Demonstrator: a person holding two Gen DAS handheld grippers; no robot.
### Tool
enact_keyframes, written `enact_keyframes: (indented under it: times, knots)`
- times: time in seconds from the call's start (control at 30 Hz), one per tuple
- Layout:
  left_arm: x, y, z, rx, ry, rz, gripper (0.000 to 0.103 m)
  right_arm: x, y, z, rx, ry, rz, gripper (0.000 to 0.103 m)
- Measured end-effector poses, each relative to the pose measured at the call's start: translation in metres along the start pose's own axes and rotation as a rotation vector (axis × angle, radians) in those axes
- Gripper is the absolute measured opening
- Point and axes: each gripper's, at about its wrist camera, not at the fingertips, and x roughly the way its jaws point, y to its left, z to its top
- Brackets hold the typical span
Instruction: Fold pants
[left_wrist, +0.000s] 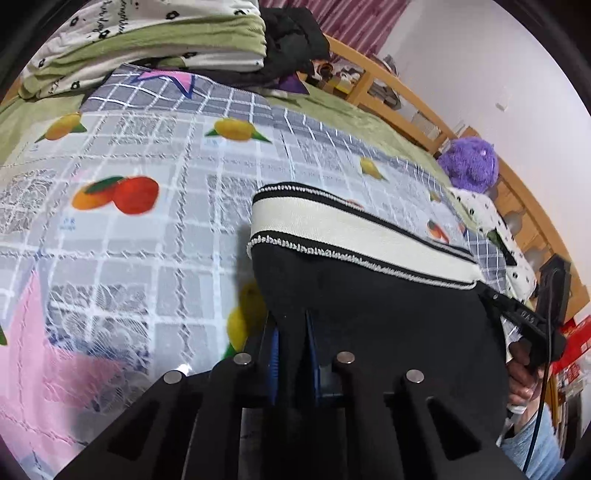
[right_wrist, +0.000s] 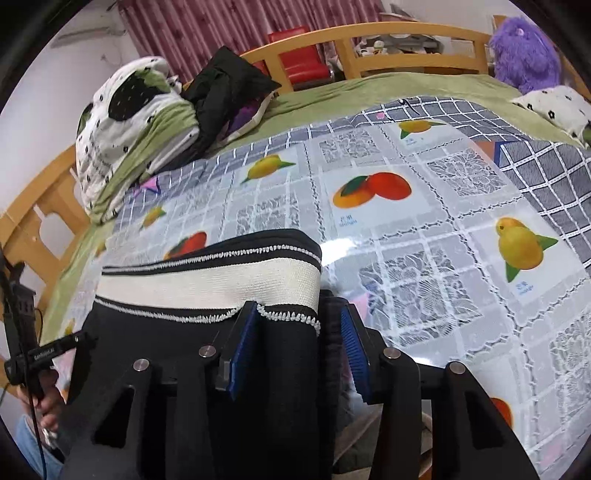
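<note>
The pants (right_wrist: 207, 280) lie on the bed's fruit-print cover (right_wrist: 424, 258). The left gripper (left_wrist: 291, 332) is clamped on black fabric; the right gripper (right_wrist: 295, 343) straddles the waistband loosely. Lifting now risks slippage.

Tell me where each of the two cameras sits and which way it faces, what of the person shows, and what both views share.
Left wrist view: sits on the left gripper, looking down along it at the pants, pinched shut; the person's other hand and the right gripper show at right.
Right wrist view: sits on the right gripper, its blue pads straddling the pants' edge; a hand shows at left.
Shared: pants, fruit-print cloth, purple plush toy.
</note>
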Motion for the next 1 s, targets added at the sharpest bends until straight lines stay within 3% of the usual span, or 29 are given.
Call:
enact_keyframes:
  times: [0.43,0.57,0.7,0.8,0.9,1.0]
  knots:
    - [-0.007,0.035,0.054,0.027,-0.041,0.1,0.012,0.048,0.051,0.035,-0.034,-0.004,0.022,0.04]
    - [0.001,0.036,0.051,0.05,-0.025,0.131,0.017,0.051,0.052,0.038,-0.053,0.005,0.033,0.041]
    - [-0.014,0.028,0.051,0.096,-0.03,0.217,0.022,0.034,0.058,0.043,-0.115,-0.02,0.003,0.037]
    - [-0.029,0.013,0.058,0.142,-0.095,0.235,0.032,0.011,0.079,0.049,-0.214,-0.125,-0.037,0.036]
    - [-0.02,-0.012,0.073,0.214,-0.094,0.202,0.032,0.014,0.096,0.056,-0.255,-0.125,0.005,0.036]
    - [0.005,-0.031,0.081,0.303,-0.115,0.239,0.037,0.035,0.106,0.059,-0.291,-0.104,-0.029,0.035]
